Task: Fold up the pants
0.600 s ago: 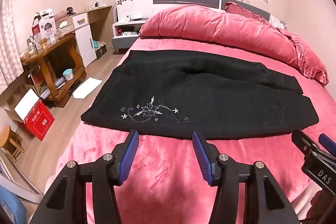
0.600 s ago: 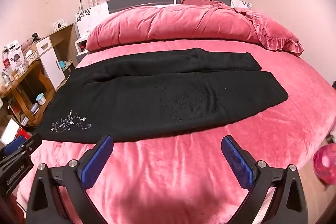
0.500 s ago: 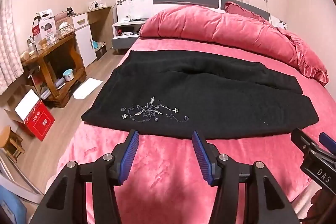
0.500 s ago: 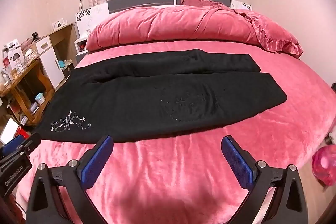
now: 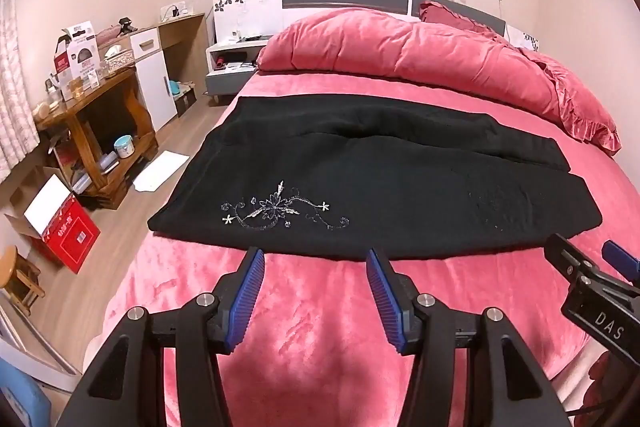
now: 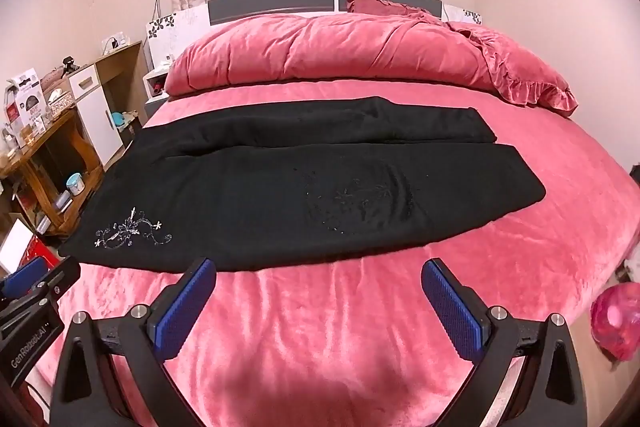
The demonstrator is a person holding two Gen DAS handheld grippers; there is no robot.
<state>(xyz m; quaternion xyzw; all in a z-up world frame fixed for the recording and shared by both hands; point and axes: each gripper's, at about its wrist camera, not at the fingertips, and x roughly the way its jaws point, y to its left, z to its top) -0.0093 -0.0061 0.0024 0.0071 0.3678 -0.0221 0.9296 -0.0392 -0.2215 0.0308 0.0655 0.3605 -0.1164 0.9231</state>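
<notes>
Black pants (image 5: 380, 179) flat on pink bed (image 5: 320, 327), left gripper (image 5: 316, 257) jaws narrowly apart, right gripper (image 6: 318, 267) jaws wide, both empty

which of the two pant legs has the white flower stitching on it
The near leg, the one closest to both grippers. Its white flower stitching sits near the left end. The far leg, toward the quilt, is plain black.

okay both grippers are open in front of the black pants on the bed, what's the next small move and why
Probably ease both forward to the near edge of the black pants: the left gripper and right gripper are open, empty, over the pink blanket.
</notes>
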